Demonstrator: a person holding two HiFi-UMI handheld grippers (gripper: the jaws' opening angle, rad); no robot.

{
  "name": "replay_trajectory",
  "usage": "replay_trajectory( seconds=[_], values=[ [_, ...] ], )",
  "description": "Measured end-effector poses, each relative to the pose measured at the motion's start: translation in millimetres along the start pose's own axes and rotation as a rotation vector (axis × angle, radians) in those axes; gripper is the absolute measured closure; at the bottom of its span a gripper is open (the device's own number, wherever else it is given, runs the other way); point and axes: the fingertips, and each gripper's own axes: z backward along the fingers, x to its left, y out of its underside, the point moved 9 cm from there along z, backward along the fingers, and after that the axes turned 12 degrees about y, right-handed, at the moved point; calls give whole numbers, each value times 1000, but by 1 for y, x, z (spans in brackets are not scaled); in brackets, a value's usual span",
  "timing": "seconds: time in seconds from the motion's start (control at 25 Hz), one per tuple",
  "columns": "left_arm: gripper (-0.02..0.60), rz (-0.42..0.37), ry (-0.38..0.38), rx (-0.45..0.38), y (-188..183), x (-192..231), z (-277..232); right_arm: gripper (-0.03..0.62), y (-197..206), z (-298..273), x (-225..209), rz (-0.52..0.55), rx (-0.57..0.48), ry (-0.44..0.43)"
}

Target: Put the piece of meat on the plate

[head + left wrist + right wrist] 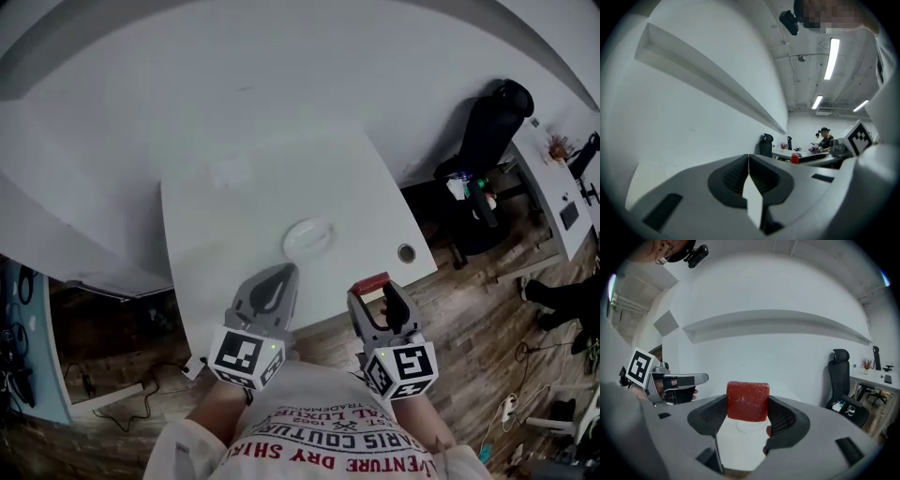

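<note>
The desk top is white, smooth and matt, with a small metallic-looking ring set near its right near corner. The plate on it is white and smooth with a faint sheen. The piece of meat is dark red, its face finely grainy with pale flecks and a slight moist gloss. The left tongs and right tongs look like matt grey plastic, with dark, ribbed inner pads. The floor shows brown wood-grain planks. The person's shirt is white cloth with red print.
</note>
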Motion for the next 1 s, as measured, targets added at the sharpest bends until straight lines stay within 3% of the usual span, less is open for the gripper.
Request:
replay_trajectory(
  seconds=[0.28,0.52,0.76,1.0],
  values=[
    [575,84,-107,66,25,41,-16,319,-1,-62,-3,20,92,-82],
    [575,102,-206,102,37,46,-46,319,2,-119,-18,51,150,-243],
    [575,169,-340,116,50,50,-74,319,4,-178,-30,129,246,-407],
    [575,255,-493,164,81,49,-83,319,35,-227,-27,224,386,-531]
  ],
)
